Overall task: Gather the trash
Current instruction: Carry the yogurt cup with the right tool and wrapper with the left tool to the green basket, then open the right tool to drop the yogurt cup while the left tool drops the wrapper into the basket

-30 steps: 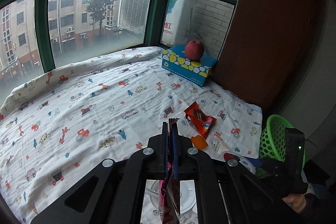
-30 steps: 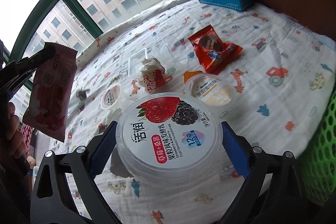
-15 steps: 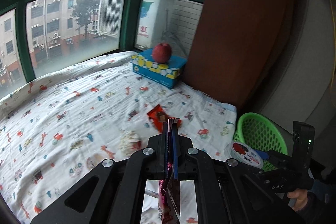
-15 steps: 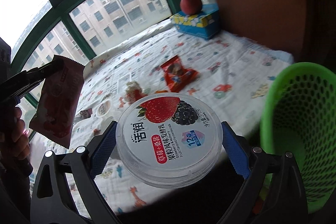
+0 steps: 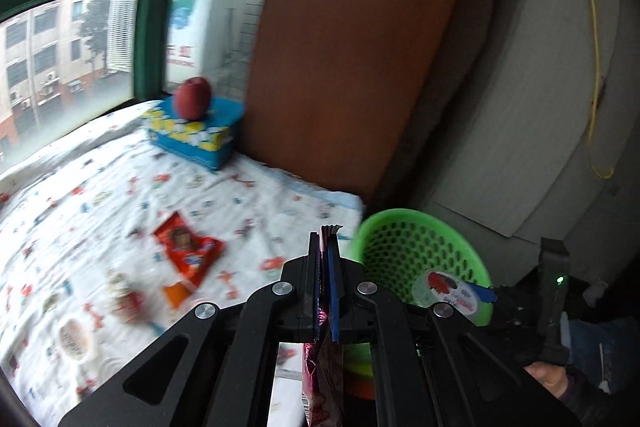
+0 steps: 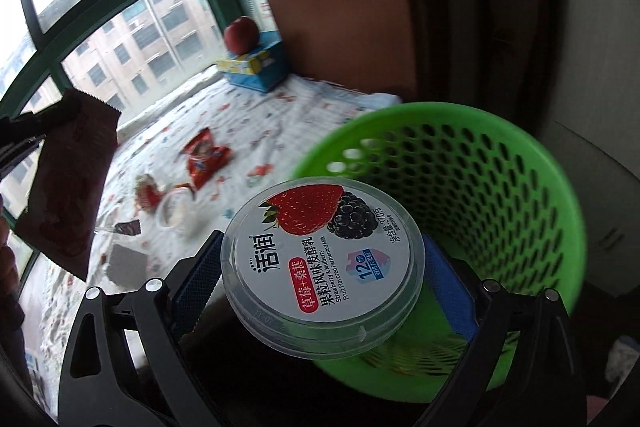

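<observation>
My left gripper [image 5: 326,251] is shut on a pink snack wrapper [image 5: 324,379] that hangs below the fingers; it also shows in the right wrist view [image 6: 66,183]. My right gripper [image 6: 322,267] is shut on a round yogurt tub [image 6: 320,259] with a strawberry label, held tilted over the near rim of the green mesh basket [image 6: 480,179]. In the left wrist view the tub [image 5: 446,291] sits over the basket [image 5: 404,247]. An orange-red snack packet [image 5: 186,253] and small cups and wrappers [image 5: 120,301] lie on the printed bed sheet [image 5: 100,187].
A blue tissue box [image 5: 196,135] with a red apple [image 5: 194,103] on it stands at the far corner by the window. A brown wooden panel [image 5: 352,47] and a grey wall rise behind the basket. A yogurt lid [image 5: 74,339] lies near the bed's left.
Both grippers have swung right, from over the bed toward the green basket. The yogurt tub has moved from above the sheet to above the basket's rim. The wrapper stays clamped.
</observation>
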### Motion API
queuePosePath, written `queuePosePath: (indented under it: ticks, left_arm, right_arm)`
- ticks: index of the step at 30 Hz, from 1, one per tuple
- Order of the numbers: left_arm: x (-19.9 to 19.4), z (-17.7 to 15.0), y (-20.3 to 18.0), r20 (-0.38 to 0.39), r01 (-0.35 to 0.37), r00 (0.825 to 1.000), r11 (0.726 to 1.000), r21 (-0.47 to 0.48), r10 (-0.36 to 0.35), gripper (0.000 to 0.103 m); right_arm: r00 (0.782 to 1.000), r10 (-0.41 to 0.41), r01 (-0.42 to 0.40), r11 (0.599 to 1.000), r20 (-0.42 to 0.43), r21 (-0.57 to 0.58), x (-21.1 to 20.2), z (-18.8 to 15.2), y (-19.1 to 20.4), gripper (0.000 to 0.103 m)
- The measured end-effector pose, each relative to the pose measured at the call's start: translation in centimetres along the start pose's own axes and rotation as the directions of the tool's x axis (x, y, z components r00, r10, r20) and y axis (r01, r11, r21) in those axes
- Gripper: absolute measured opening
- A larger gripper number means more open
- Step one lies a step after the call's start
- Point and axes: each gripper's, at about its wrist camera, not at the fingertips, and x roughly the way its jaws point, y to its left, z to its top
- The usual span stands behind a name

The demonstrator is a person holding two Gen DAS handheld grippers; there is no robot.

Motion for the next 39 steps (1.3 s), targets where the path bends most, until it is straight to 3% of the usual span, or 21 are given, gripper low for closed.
queuePosePath:
  ticks: [10, 18, 27, 33, 36, 38, 39]
  left_arm:
    - [5.8, 1.4, -6.4, -0.049, 0.099, 0.994, 0.992, 0.078, -0.095, 0.004]
    - [10.4, 1.2, -9.5, -0.125, 0.164, 0.980, 0.983, 0.085, -0.153, 0.004]
    - [14.5, -0.5, -11.5, -0.210, 0.178, 0.965, 0.981, 0.074, -0.159, 0.004]
    - [15.6, -1.5, -11.9, -0.247, 0.180, 0.956, 0.981, 0.071, -0.157, 0.005]
    - [15.8, -1.7, -11.7, -0.263, 0.196, 0.948, 0.979, 0.045, -0.178, 0.011]
    - [15.6, -1.8, -11.6, -0.261, 0.197, 0.948, 0.980, 0.039, -0.180, 0.020]
    - [15.5, -1.9, -11.6, -0.257, 0.190, 0.951, 0.981, 0.041, -0.173, 0.031]
  right_arm:
    - [0.999, -0.033, 0.034, 0.996, -0.012, 0.082, -0.8, -1.2, -5.2, 0.096]
    - [0.995, -0.088, 0.084, 0.993, 0.046, 0.084, -3.1, -2.0, -7.4, 0.096]
    - [0.983, -0.137, 0.127, 0.988, 0.120, 0.086, -5.4, -2.7, -9.1, 0.096]
    - [0.983, -0.134, 0.123, 0.988, 0.122, 0.098, -5.6, -3.0, -9.3, 0.096]
    - [0.984, -0.126, 0.113, 0.988, 0.129, 0.100, -5.8, -3.0, -9.2, 0.096]
    - [0.982, -0.135, 0.122, 0.988, 0.131, 0.099, -5.9, -3.0, -9.1, 0.096]
    - [0.983, -0.132, 0.119, 0.988, 0.130, 0.100, -5.9, -3.0, -9.1, 0.096]
